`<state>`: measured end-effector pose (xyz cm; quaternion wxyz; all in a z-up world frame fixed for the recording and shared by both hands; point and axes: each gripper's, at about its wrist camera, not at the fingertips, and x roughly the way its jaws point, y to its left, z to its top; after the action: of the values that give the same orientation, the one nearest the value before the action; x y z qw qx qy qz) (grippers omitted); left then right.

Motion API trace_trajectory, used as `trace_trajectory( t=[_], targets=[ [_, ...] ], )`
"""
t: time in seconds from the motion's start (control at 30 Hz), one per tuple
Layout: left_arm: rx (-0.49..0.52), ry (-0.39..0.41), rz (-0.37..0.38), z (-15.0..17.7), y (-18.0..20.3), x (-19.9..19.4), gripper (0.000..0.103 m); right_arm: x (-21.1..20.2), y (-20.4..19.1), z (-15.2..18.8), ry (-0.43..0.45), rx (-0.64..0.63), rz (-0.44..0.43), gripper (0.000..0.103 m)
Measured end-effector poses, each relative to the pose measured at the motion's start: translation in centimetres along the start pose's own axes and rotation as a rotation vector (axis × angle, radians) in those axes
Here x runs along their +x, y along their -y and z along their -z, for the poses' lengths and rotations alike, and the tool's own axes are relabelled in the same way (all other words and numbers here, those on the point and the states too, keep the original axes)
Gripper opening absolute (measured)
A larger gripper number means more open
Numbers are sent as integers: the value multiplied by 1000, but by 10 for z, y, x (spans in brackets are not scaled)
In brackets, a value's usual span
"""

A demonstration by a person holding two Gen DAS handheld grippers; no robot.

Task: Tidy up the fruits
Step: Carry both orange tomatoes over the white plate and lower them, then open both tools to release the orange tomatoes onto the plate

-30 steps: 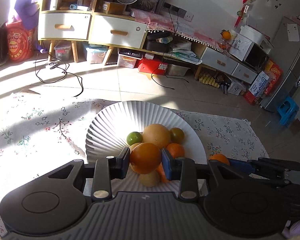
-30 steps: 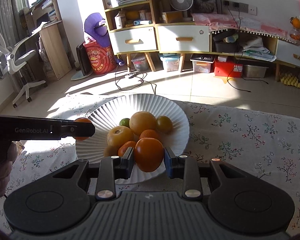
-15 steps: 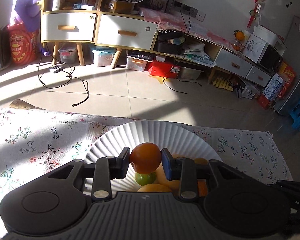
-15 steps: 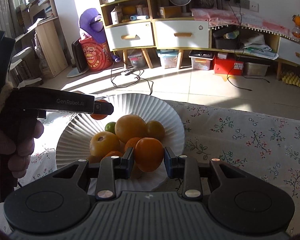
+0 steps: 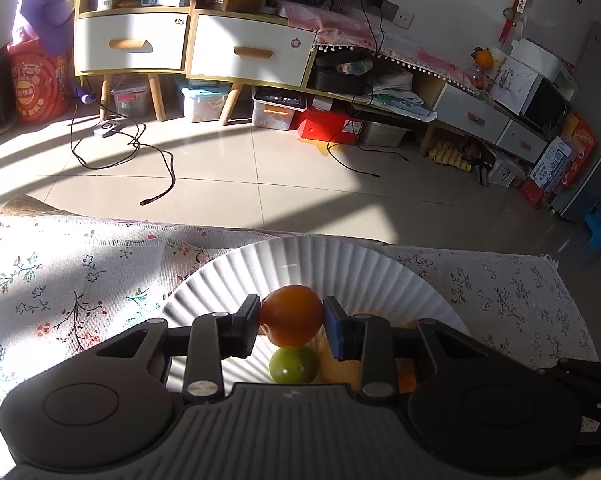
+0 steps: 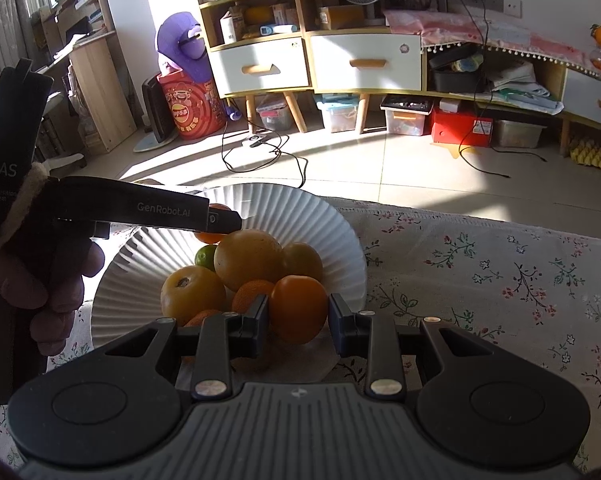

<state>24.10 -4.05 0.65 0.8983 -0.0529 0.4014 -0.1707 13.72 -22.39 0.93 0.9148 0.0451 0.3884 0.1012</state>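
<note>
Left wrist view: left gripper (image 5: 292, 316) clamps an orange (image 5: 292, 314) above the plate's (image 5: 340, 264) far rim; right gripper (image 6: 298, 314) pinches another orange (image 6: 298, 307) at the near rim.

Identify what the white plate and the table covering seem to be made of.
Plate: probably paper or thin card, matte white, with radial pleats fluting its rim. Table covering: woven fabric, matte off-white with printed flowers; a ribbed weave shows at its far edge.

White ribbed plate (image 6: 336, 236), orange fruits (image 6: 298, 308), green lime (image 5: 294, 365), floral-print white tablecloth (image 6: 500, 272), black tongs (image 5: 292, 320).
</note>
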Motion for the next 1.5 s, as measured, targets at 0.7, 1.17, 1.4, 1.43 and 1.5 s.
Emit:
trace_trajectory(
  t=[0.7,1.17,1.4,1.43,1.5],
  targets=[
    [19,13,-22,-1,1,-10,49,-9,4,-5,22,38,-14,47],
    [51,39,-72,10,-1,-49,81,-44,-11,-7,63,29,20,74],
    [60,48,-84,22,-1,-68,90,-59,-21,-4,72,11,33,84],
    [61,48,-86,24,-1,-71,91,-61,-22,-3,73,10,35,85],
    [56,51,-87,28,-1,-78,93,-64,-25,-2,74,3,41,87]
  ],
)
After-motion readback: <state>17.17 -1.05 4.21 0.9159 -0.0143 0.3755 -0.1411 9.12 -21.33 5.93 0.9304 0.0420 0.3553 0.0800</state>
